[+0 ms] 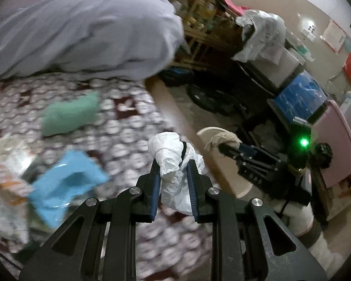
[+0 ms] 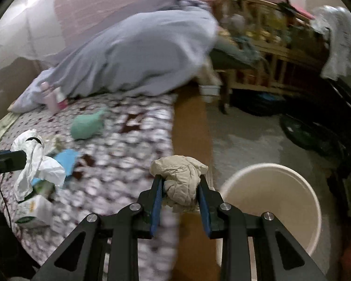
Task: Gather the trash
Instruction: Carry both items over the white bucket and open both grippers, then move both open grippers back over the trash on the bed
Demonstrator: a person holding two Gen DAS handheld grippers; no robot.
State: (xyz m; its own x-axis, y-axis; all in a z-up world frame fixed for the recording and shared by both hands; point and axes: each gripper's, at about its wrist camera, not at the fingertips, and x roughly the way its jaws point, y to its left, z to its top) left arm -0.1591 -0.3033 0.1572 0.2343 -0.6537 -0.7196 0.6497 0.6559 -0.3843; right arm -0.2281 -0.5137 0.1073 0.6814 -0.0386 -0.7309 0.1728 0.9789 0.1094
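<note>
Beside the bed's wooden edge [image 2: 191,126], both grippers carry trash toward the cream bin [image 2: 269,201] standing on the floor. Pinched between the narrowed jaws of the left gripper [image 1: 174,167] is a crumpled white tissue [image 1: 173,157], its loose tail hanging below the pads; the right gripper [image 2: 180,182] is clamped on a wad of brownish paper [image 2: 179,175], poised just beside the bin's near rim. Both wads look feather-light, soft and easily crushed, so a grip across the bunched middle, as now, should hold them; dangling ends may catch on the rim or cling to the pads on release. On the patterned bedspread [image 2: 128,140] more litter remains: a blue wrapper [image 1: 67,182], a small carton [image 2: 35,208] and a green bundle [image 2: 86,126]; whether the last is trash I cannot tell. Room over the bin mouth seems ample, though the bed edge crowds its left side and dark clutter [image 2: 316,126] lies beyond.
</note>
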